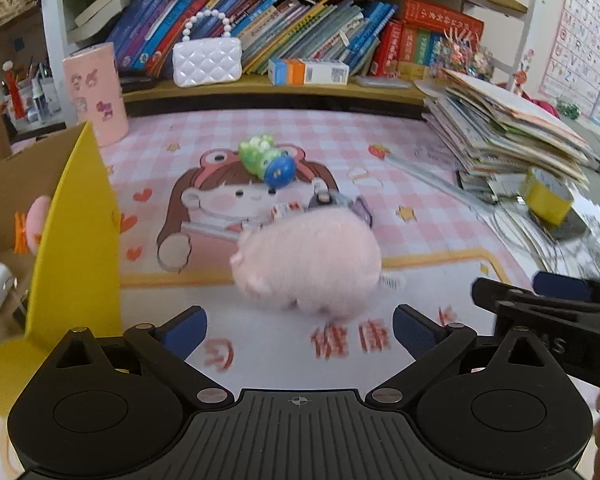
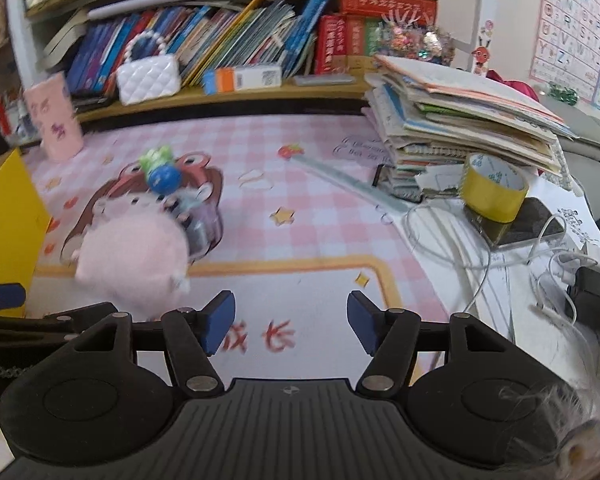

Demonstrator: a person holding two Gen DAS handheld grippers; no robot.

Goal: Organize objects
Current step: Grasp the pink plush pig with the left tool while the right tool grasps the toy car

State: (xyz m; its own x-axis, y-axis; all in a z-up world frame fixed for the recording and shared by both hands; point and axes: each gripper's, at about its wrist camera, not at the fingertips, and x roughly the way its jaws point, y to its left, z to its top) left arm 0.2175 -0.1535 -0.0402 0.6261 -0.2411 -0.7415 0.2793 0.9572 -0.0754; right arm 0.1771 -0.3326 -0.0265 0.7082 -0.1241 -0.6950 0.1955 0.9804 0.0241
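Bright, even indoor light, soft shadows only; no strong glare. Strong fisheye bend: shelf (image 1: 276, 90) curves, corners dark. Motion blur on pink plush (image 1: 308, 268) and red print at worktop (image 2: 300, 208) near edge; books behind fairly sharp

Pink checked desk mat (image 1: 380, 128) with pink plush pig (image 1: 308, 264), green toy (image 1: 266, 158), book stack (image 1: 508, 132).

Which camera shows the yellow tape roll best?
The right wrist view: the tape roll shows whole and fairly sharp, standing by the book stack. In the left wrist view the roll sits small and blurred near the right edge.
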